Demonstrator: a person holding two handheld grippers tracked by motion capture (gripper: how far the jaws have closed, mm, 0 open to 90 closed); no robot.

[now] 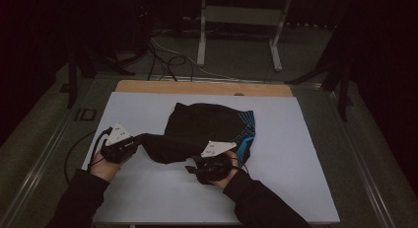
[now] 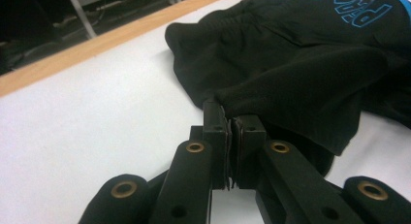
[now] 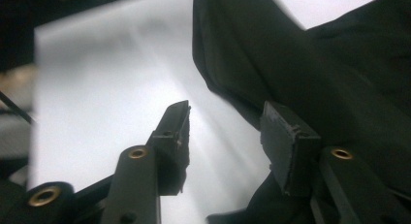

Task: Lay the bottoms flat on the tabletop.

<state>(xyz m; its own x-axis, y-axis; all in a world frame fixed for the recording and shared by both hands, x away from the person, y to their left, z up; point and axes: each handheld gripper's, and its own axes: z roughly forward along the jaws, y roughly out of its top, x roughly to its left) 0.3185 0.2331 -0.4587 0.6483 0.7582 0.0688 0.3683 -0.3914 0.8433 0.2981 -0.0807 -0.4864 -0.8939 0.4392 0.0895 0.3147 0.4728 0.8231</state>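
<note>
In the left gripper view, the left gripper [image 2: 231, 132] sits at the lower middle of the frame with its jaws pressed together on a corner of a black garment [image 2: 295, 73]; a fold of the cloth is pinched between the pads and rises from them toward the upper right. Blue lettering [image 2: 356, 9] shows on the garment at the top right of that frame.

In the right gripper view, the right gripper [image 3: 225, 129] has its jaws spread apart with nothing between them. One jaw stands over the white sheet [image 3: 97, 78] at the lower left; the other is at the edge of the dark cloth [image 3: 339, 88] on the right, though whether it touches it I cannot tell.

In the high view, the left gripper [image 1: 140, 141] is at the lower left of centre, at the garment's left tip, and the right gripper [image 1: 193, 168] is just below the garment's bottom edge. The garment [image 1: 207, 129] lies crumpled at the middle of the sheet [image 1: 296, 154], with a blue band [image 1: 246, 134] along its right side. A wooden strip [image 1: 197, 87] runs along the sheet's upper edge. Cables [image 1: 167, 60] and a pale metal frame [image 1: 241, 20] lie on the dim floor above.
</note>
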